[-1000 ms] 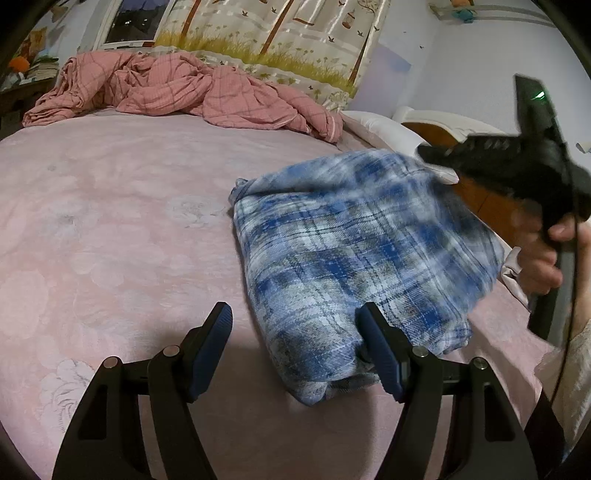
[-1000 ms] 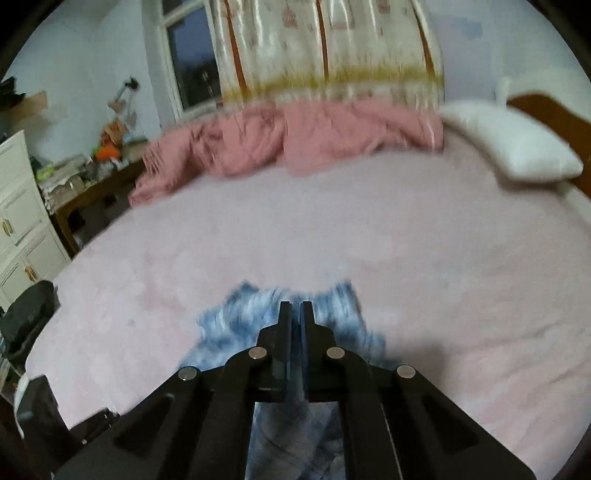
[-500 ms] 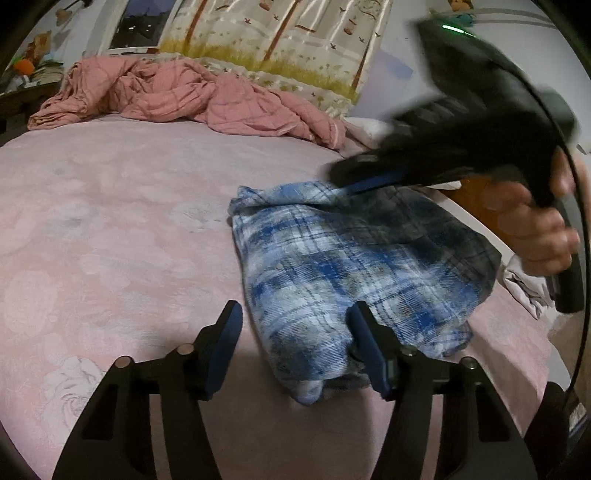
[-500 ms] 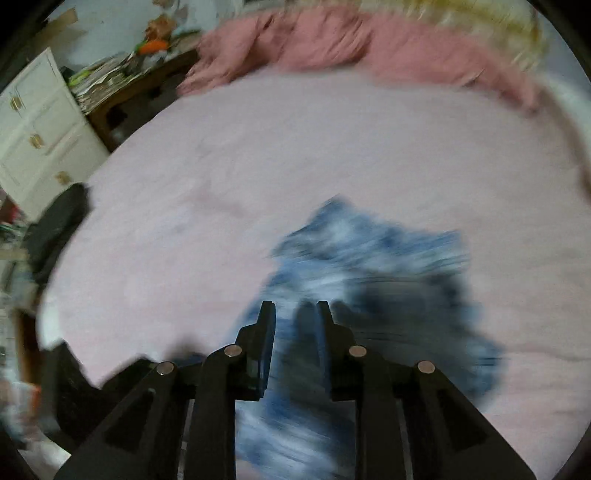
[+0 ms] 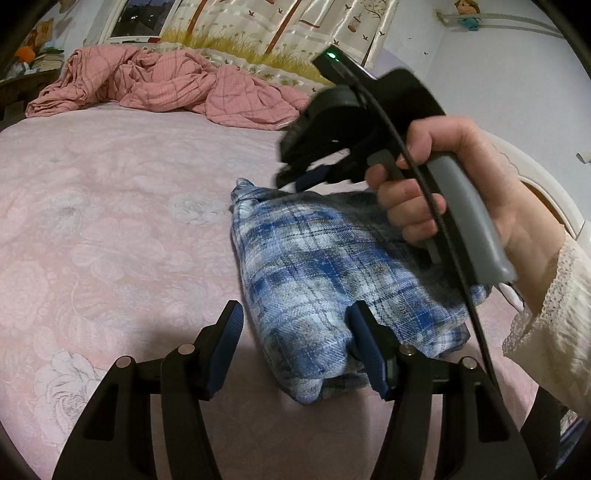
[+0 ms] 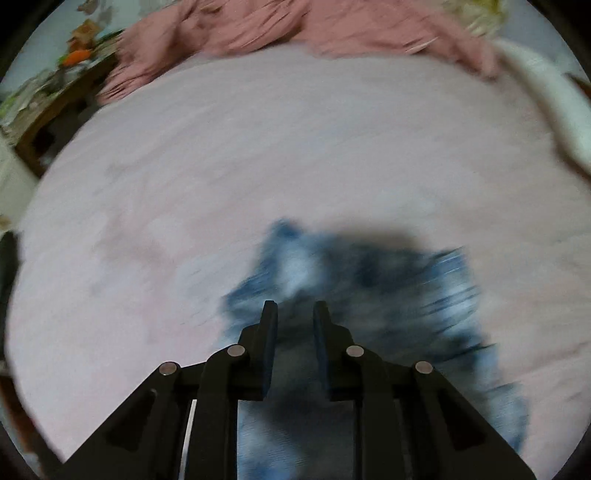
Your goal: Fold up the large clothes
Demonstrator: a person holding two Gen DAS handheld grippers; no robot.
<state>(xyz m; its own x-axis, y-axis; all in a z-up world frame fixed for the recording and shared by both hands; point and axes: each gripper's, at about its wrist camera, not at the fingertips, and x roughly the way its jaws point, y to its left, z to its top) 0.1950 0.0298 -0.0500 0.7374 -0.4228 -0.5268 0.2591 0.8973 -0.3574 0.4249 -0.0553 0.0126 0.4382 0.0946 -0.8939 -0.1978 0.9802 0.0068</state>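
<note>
While on pink bed [image 5: 110, 221]: folded plaid shirt [image 5: 332, 266], left hand-held gripper [image 5: 295, 350] open astride, right hand-held gripper [image 6: 294, 325] ajar.

A home bedroom. A wide bed [image 5: 110, 229] under a pink floral sheet fills the view, with a rumpled pink quilt [image 5: 166, 88] and a white pillow [image 6: 554, 110]. Patterned curtains [image 5: 280, 29] hang behind.

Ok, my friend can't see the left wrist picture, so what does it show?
A folded blue plaid shirt lies on a pink bed, its near edge between the open left gripper. A hand holds the right gripper over the shirt's far end; a rumpled pink blanket lies behind.
</note>
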